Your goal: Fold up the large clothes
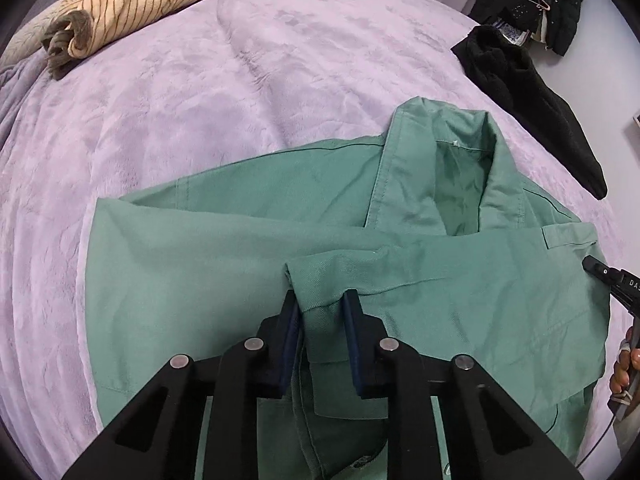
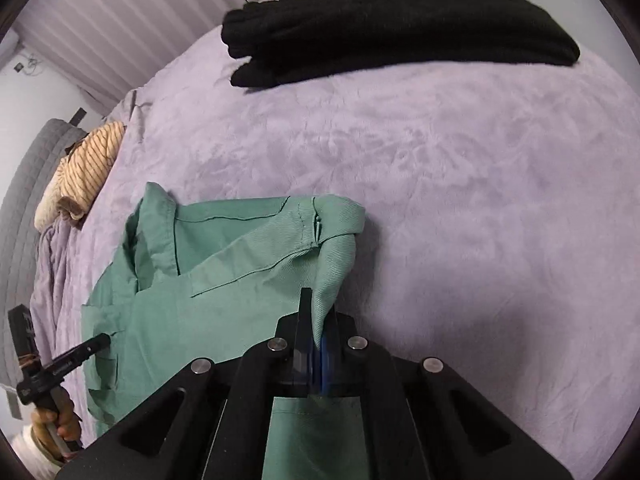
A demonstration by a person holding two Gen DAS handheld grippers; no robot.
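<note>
A lilac plush blanket (image 1: 168, 128) covers the bed, pleated curtains (image 2: 120, 20) upper left. The green jacket (image 1: 224, 264) lies lower centre. The left gripper (image 1: 322, 312) pinches a cuff fold; the right gripper (image 2: 316, 344) is clenched on a sleeve. Either thin pinch could slip and undo the fold, or drag the plush into wrinkles

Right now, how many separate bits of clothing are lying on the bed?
3, maybe more: a green jacket nearest, a striped top at the far left, black clothes at the far right, perhaps several pieces.
</note>
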